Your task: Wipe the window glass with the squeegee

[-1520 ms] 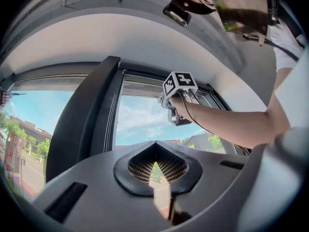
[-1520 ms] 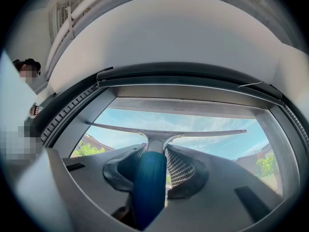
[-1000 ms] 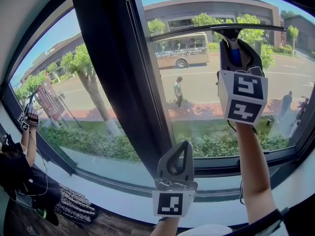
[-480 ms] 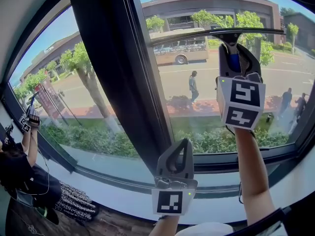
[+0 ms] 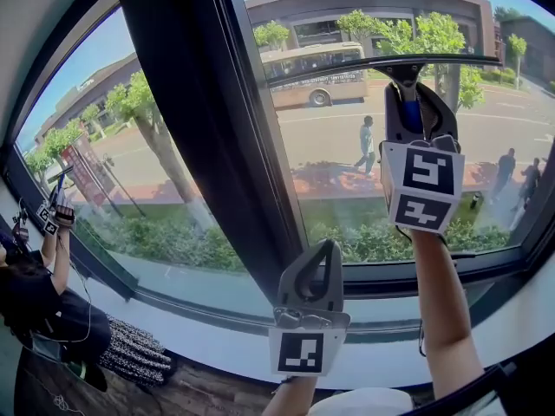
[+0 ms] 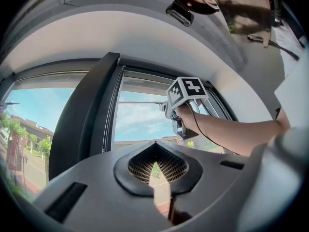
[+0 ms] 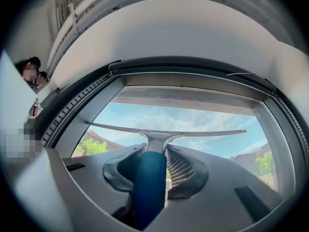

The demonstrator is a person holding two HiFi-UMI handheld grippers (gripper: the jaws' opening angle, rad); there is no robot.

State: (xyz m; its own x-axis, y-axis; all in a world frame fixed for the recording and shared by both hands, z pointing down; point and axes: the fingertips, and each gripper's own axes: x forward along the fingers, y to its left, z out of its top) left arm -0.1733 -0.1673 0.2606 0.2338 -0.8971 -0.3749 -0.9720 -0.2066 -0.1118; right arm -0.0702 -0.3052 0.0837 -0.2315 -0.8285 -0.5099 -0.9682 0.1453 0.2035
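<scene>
The squeegee [image 5: 381, 64] has a long dark blade lying across the right window pane [image 5: 347, 172] and a blue handle [image 7: 148, 187]. My right gripper [image 5: 412, 102] is shut on that handle, held high against the glass. In the right gripper view the blade [image 7: 169, 131] spans the pane under the top frame. My left gripper [image 5: 319, 271] hangs lower, near the sill, with its jaws closed and nothing between them; in the left gripper view its jaws [image 6: 157, 166] point up at the pane and the right gripper [image 6: 186, 98].
A thick dark mullion [image 5: 199, 137] divides the left pane from the right pane. A white sill [image 5: 217, 336] runs below. At the far left another person [image 5: 43, 276] holds a gripper up at the glass. Outside are a street, a bus and walkers.
The squeegee and my right gripper have slid slightly down the glass. The left gripper has stayed near the sill. Outside, the bus and a walker have moved right.
</scene>
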